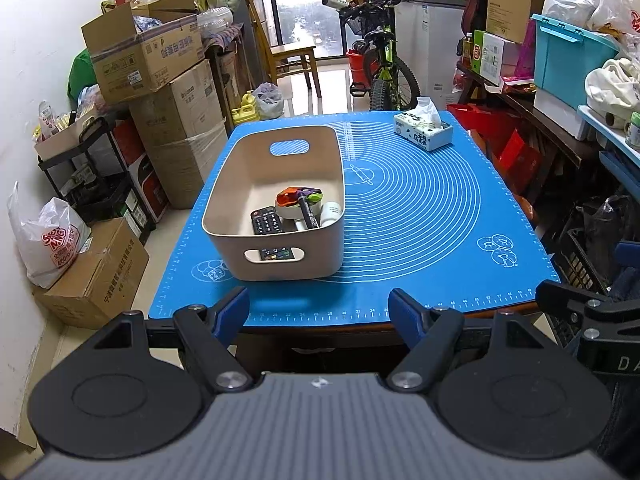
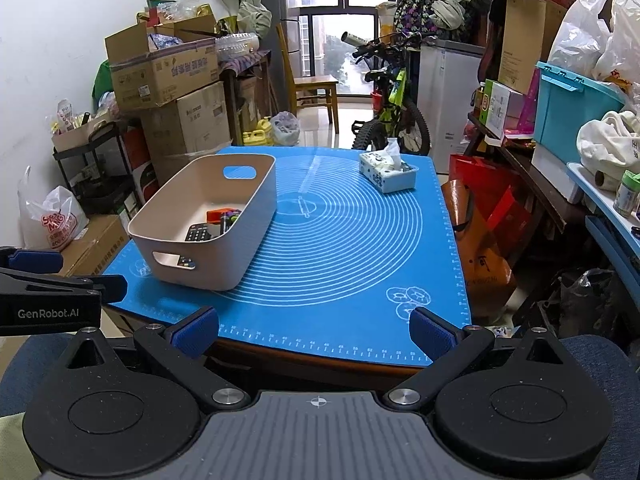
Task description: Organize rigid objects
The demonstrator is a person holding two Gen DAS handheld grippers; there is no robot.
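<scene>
Beige plastic bin (image 1: 276,204) standing on the blue silicone mat (image 1: 420,216) that covers the table (image 1: 320,330), toward the mat's left half, its near handle slot facing the cameras. Inside the bin, gathered at the near end: a black remote control (image 1: 270,222) lying flat, its lower buttons showing through the handle slot; a multicoloured toy (image 1: 298,196) in orange, purple and green; a dark marker pen (image 1: 307,214) slanting across a white dish-like piece; a small white cylindrical bottle (image 1: 331,212) against the right wall. Far end of the bin bare. Tissue box (image 1: 423,130) at the far right corner of the mat, a tissue sticking up, well apart from the bin. Rest of the mat bare, printed with white concentric rings and small drawings. Left gripper (image 1: 319,306) held at the near table edge, just short of the bin, blue-padded fingers (image 1: 232,312) spread wide with nothing between them. Right gripper (image 2: 314,330) likewise at the near edge, further right, jaws wide apart and holding nothing, pads (image 2: 434,334) over the mat's ruler border. Each gripper visible at the edge of the other's view. Around the table, stacked cardboard boxes (image 1: 160,80) on the left, a bicycle (image 1: 384,64) by the window, crowded shelves on the right.
</scene>
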